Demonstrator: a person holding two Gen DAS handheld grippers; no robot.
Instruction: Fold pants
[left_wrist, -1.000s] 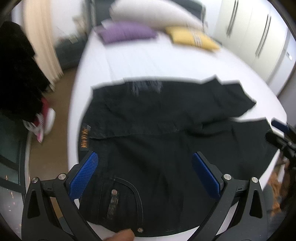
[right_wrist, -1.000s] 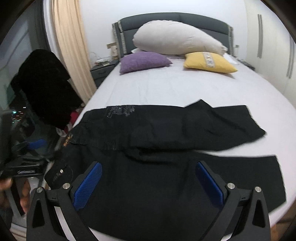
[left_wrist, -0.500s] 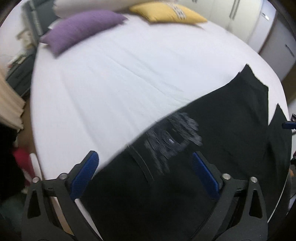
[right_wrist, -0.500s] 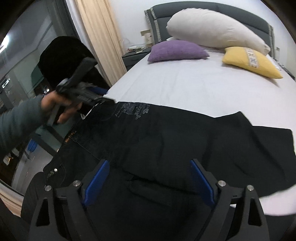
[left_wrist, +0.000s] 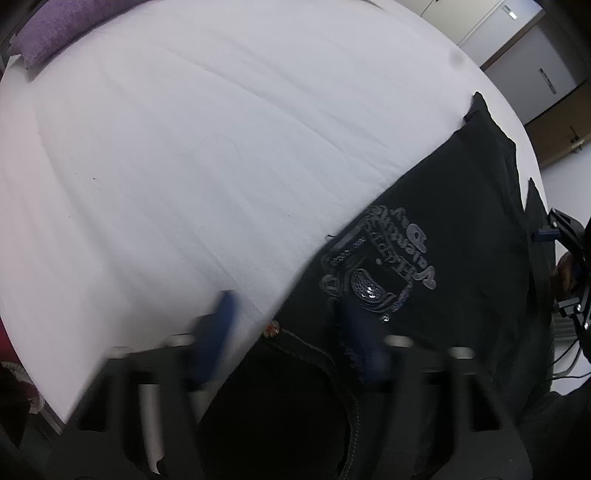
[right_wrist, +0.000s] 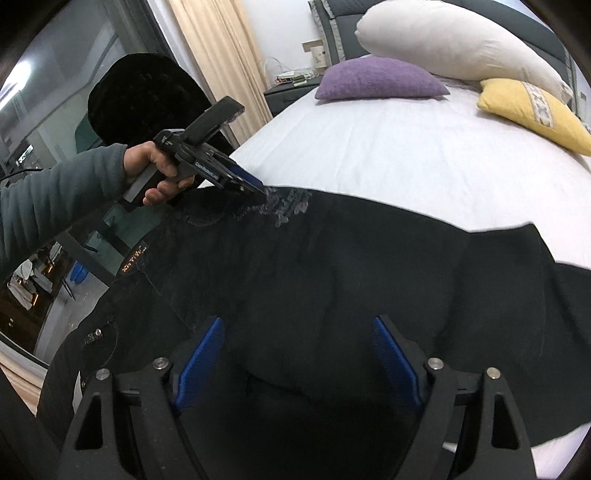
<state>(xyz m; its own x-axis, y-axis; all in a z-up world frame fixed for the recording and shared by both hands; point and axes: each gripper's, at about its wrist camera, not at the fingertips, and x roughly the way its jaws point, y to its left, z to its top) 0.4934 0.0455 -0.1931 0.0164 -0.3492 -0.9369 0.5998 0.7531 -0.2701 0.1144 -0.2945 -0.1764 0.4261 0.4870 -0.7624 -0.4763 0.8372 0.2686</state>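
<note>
Black pants (right_wrist: 332, 280) lie spread on the white bed (right_wrist: 406, 155), waistband to the left, legs to the right. An embroidered back pocket (left_wrist: 380, 254) shows in the left wrist view. My left gripper (left_wrist: 288, 332) is at the far waistband edge by that pocket; its blue fingers look blurred and partly closed, with the fabric edge between them. It also shows in the right wrist view (right_wrist: 258, 186), tips touching the pants. My right gripper (right_wrist: 295, 354) is open, low over the middle of the pants, holding nothing.
A purple pillow (right_wrist: 376, 79), a yellow pillow (right_wrist: 532, 110) and a long white pillow (right_wrist: 458, 44) lie at the headboard. A black chair back (right_wrist: 147, 96) and a curtain (right_wrist: 218, 55) stand left of the bed. Wardrobe doors (left_wrist: 517, 40) are beyond the bed's far side.
My left gripper has moved from the near waistband to the far edge by the embroidered pocket and its fingers have closed in. My right gripper has moved left and lower over the pants.
</note>
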